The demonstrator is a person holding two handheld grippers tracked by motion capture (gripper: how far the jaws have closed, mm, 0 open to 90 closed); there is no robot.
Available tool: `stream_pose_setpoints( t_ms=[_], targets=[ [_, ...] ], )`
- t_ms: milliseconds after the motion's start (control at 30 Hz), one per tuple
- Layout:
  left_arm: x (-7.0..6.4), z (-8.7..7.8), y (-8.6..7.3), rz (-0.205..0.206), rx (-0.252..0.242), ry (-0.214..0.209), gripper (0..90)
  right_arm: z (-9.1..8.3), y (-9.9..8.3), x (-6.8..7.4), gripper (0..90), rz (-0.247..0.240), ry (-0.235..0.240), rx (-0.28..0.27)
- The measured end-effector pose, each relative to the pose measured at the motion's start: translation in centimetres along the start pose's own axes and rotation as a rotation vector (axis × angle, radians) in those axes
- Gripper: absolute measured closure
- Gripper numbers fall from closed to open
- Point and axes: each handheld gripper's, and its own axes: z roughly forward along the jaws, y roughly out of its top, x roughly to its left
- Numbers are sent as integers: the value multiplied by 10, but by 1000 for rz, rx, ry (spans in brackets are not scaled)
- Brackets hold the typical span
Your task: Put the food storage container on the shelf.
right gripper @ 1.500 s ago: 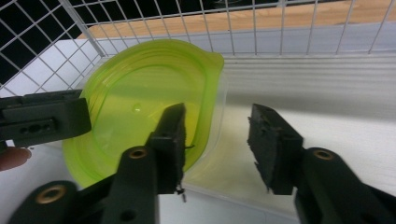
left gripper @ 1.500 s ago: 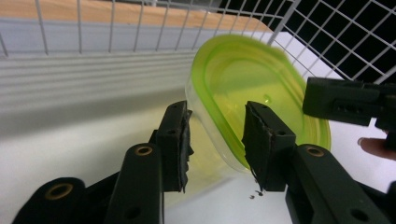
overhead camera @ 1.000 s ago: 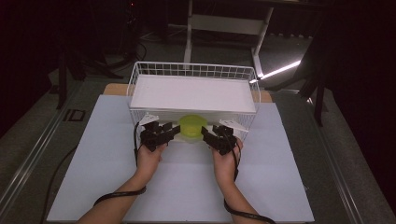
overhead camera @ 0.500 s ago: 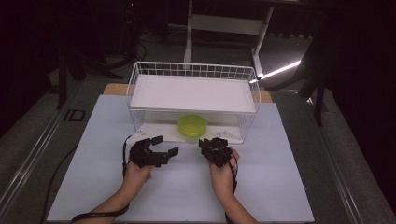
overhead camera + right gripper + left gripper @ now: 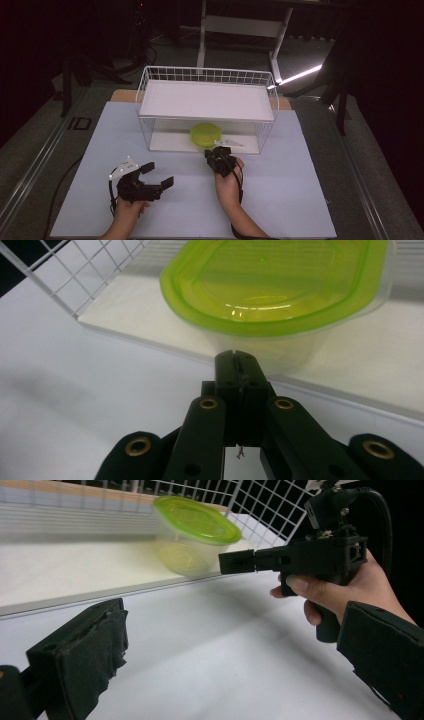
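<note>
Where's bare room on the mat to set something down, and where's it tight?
Free: the white mat right of the right gripper, and its left strip beside the wire rack. The rack's top shelf is bare. Tight: the rack's front, where the green-lidded container sits near the right gripper; the left gripper takes the near-left.

A clear plastic container (image 5: 205, 135) with a lime-green lid (image 5: 270, 285) sits upright on the white lower floor of a white wire basket (image 5: 150, 95), near its open front edge and about midway along; the lid is on, translucent and glossy.
</note>
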Motion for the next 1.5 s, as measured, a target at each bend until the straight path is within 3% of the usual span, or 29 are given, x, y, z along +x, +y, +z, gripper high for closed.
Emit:
stream_pose_setpoints(
  t_ms=[267, 600, 700, 867, 967, 1100, 1333, 1500],
  targets=[
    [4, -8, -4, 5, -10, 3, 9, 9, 8, -4, 897, 16, -10, -4],
    [0, -7, -4, 65, -1, -3, 8, 20, 17, -10, 880, 41, -21, -1],
    [0, -6, -5, 69, 9, -9, 9, 24, 19, -9, 879, 17, -33, 3],
    [0, -6, -5, 73, 11, -13, 9, 23, 15, -7, 863, 23, -11, 19],
    [0, -5, -4, 104, 11, -43, 9, 17, 7, -3, 837, -14, 2, 23],
    [4, -2, -3, 116, 15, -78, 9, 6, 1, -2, 725, -41, 31, 15],
    [2, -1, 2, 133, 2, -101, 9, -21, -5, -1, 394, -66, 111, -11],
    [-2, 0, 5, 137, -3, -130, 9, -36, -10, -2, 183, -118, 187, -21]
  ],
)
